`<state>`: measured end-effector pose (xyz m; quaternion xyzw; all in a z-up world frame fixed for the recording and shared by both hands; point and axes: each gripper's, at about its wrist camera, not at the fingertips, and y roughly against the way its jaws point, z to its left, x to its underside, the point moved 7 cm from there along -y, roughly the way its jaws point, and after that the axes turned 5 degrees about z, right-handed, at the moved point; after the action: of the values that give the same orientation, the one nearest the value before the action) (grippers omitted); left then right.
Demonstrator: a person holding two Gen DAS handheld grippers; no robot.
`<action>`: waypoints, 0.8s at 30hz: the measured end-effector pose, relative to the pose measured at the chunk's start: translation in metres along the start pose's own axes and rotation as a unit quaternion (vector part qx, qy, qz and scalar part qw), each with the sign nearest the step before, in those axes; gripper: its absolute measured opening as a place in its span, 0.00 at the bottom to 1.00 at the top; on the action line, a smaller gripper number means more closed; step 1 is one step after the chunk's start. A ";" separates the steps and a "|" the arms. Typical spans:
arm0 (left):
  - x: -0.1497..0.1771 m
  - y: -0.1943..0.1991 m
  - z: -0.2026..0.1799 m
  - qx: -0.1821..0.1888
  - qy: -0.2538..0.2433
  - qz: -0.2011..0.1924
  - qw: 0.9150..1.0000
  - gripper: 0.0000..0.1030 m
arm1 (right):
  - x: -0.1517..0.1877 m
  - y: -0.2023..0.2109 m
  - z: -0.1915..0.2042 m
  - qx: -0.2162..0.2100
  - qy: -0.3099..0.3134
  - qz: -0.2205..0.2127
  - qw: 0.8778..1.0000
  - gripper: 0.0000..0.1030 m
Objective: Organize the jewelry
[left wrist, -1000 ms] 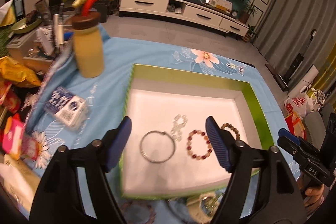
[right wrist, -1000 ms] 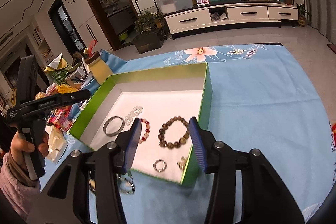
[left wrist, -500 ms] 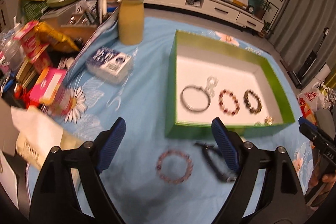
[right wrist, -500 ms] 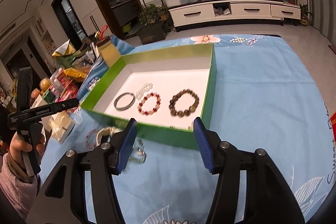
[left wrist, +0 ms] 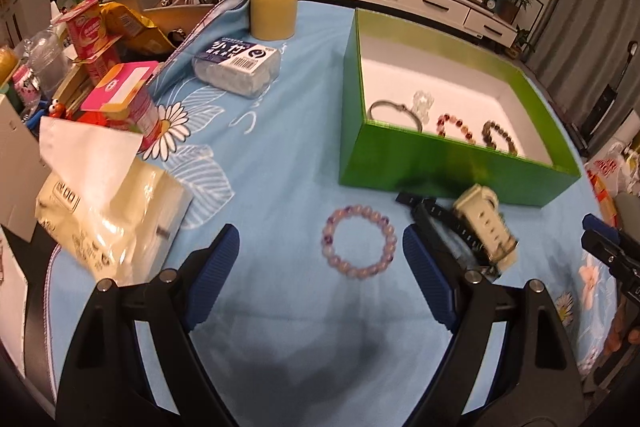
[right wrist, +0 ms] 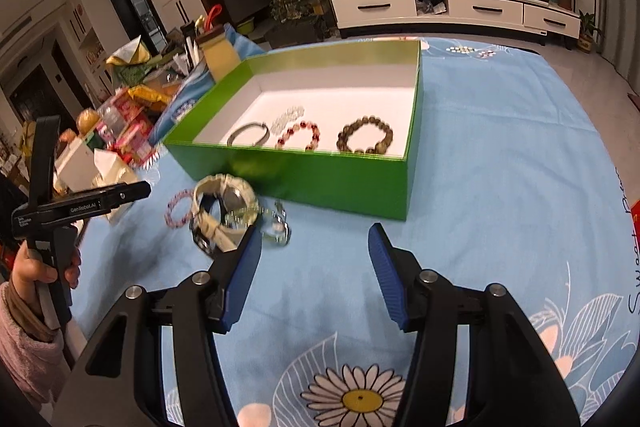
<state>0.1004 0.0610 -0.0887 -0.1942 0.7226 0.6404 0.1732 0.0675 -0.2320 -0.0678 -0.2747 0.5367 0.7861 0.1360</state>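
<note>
Jewelry sorting at a blue-clothed table: left gripper held wide open above the pink bracelet, jaws just widened, nothing gripped and no pad touching a bead. Right gripper about half open, likewise just spread and empty, aimed at bare cloth just right of the cream watch and a small silver watch. Still loose on the cloth, just in front of the green box: the pink bracelet, the cream watch and a black strap tangled beside it. Already inside the box, in a row on its white floor: bangle, clear beads, red bracelet and brown bracelet. Likely next for the left: the pink bracelet. Best done by coming straight down with one finger inside the ring and one outside, then pinching a single stretch of beads rather than squeezing the whole loop, which would probably buckle or roll away. Worth keeping the right-hand finger clear of the black strap lying near it, so as not to drag the watches along. Then lift high enough to clear the box's near wall and set down in open floor left of the bangle or behind the row, not on top of pieces already placed. For the right, a shift toward the watches before closing.
</note>
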 end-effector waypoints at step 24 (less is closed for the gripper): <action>0.015 -0.037 -0.002 -0.012 0.002 0.023 1.000 0.70 | 0.030 -0.026 0.016 0.004 0.022 0.035 0.999 0.55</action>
<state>0.1066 0.0546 -0.1278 -0.1811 0.7194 0.6525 0.1546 0.0517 -0.2100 -0.1008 -0.2727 0.5523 0.7817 0.0979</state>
